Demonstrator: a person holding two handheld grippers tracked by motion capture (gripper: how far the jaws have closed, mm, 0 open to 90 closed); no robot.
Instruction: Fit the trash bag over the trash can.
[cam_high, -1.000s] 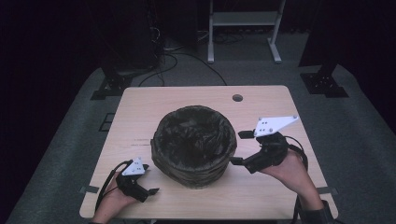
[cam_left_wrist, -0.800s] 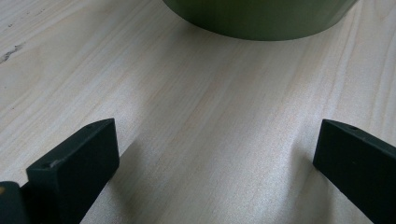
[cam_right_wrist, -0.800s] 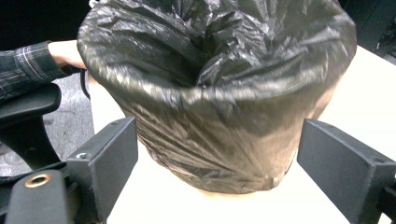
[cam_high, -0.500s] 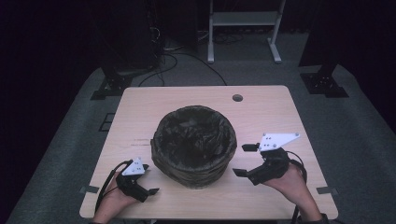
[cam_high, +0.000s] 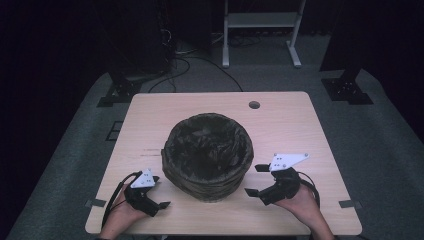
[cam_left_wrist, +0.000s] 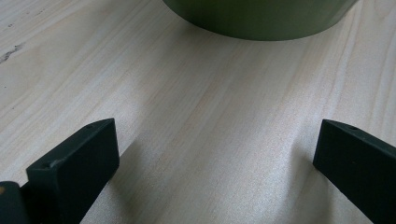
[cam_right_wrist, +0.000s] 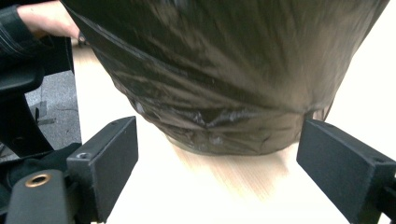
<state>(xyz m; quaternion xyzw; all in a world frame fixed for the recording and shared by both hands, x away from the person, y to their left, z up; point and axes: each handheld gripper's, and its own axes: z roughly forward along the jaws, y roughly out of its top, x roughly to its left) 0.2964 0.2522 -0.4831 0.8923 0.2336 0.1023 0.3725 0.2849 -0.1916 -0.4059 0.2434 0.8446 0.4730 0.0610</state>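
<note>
Fingers of both grippers spread wide and empty beside the lined bin.

From the high view, the round bin (cam_high: 207, 156) with its dark liner bag stands at the middle of the table (cam_high: 300, 120); the left gripper (cam_high: 150, 197) rests low at the near left, just beside the bin, while the right gripper (cam_high: 254, 180) sits at the near right with its fingers pointing at the bin's side, close but apart. Through the left gripper view, both black fingers (cam_left_wrist: 74, 163) lie on bare wood, the bin's green base (cam_left_wrist: 261, 18) ahead. Through the right gripper view, the fingers (cam_right_wrist: 105, 158) frame the crinkled bag (cam_right_wrist: 224, 79), not touching it.
</note>
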